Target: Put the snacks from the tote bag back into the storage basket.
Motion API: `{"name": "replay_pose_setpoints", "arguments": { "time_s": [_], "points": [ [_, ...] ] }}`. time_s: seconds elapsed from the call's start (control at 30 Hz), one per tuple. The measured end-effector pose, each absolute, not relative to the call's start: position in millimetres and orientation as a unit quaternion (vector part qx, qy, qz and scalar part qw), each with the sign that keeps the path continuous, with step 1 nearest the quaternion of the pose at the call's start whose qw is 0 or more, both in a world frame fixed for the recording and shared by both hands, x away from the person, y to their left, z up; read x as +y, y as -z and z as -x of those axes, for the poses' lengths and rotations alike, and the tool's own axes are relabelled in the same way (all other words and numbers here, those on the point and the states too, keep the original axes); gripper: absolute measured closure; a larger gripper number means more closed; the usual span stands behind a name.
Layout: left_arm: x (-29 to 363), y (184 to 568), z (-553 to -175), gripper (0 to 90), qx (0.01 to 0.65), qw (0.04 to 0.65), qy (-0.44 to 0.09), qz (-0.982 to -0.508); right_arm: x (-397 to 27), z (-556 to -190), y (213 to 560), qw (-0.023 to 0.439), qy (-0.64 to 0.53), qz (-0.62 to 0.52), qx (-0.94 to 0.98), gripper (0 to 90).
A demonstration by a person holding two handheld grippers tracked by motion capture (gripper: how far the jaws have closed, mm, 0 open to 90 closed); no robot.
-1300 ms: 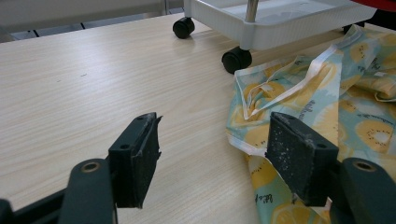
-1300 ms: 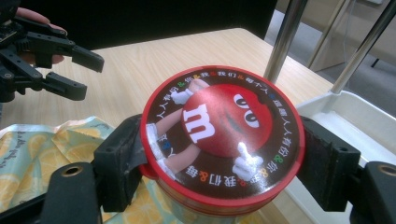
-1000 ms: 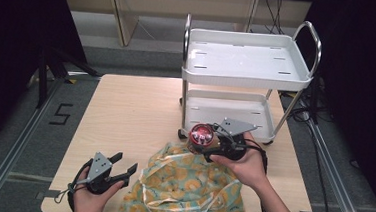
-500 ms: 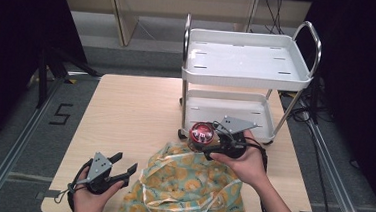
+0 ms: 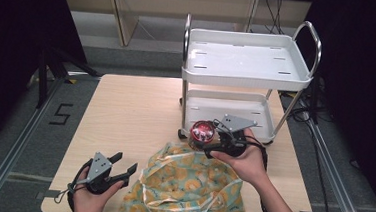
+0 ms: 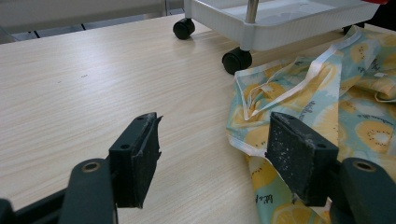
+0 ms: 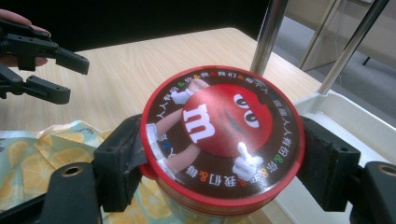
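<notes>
I see the right gripper (image 5: 208,143) clenched on a round red tin (image 5: 202,131), its black jaws pressing the tin's opposite sides; in the right gripper view the tin (image 7: 223,130) has a glossy lid printed with a red cartoon candy figure and a ring of small lettering. I hold the tin above the near right part of the table (image 5: 125,111), just in front of the cart (image 5: 246,65) and over the far edge of the cloth (image 5: 190,186). The table is pale wood-grain laminate. The cart is white, with two moulded tray shelves, chrome posts and handles, and black castors (image 6: 236,60) standing on the tabletop; both shelves look bare. The cloth is thin crumpled fabric, light blue-green with yellow citrus slices and pale ribbon edging, lying at the near edge. My left gripper (image 5: 121,166) rests low at the near left, jaws released and wide apart, gripping nothing, their pads (image 6: 299,158) rough and scuffed, just beside the cloth's left edge.
</notes>
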State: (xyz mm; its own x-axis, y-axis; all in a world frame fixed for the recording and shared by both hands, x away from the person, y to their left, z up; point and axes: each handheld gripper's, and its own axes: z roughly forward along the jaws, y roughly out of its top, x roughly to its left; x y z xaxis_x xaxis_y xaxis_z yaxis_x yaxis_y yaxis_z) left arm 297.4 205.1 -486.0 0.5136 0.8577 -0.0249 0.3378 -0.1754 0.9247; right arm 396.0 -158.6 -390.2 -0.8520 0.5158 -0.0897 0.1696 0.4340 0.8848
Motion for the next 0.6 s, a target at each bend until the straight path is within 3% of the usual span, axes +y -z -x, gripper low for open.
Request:
{"name": "replay_pose_setpoints", "arguments": {
  "time_s": [0.6],
  "points": [
    [205.3,485.7,-297.3,33.9,0.415,0.490,-0.266,-0.719,-156.8,-401.0,387.2,0.179,-0.483,-0.201,0.833,26.1]
  ]
}}
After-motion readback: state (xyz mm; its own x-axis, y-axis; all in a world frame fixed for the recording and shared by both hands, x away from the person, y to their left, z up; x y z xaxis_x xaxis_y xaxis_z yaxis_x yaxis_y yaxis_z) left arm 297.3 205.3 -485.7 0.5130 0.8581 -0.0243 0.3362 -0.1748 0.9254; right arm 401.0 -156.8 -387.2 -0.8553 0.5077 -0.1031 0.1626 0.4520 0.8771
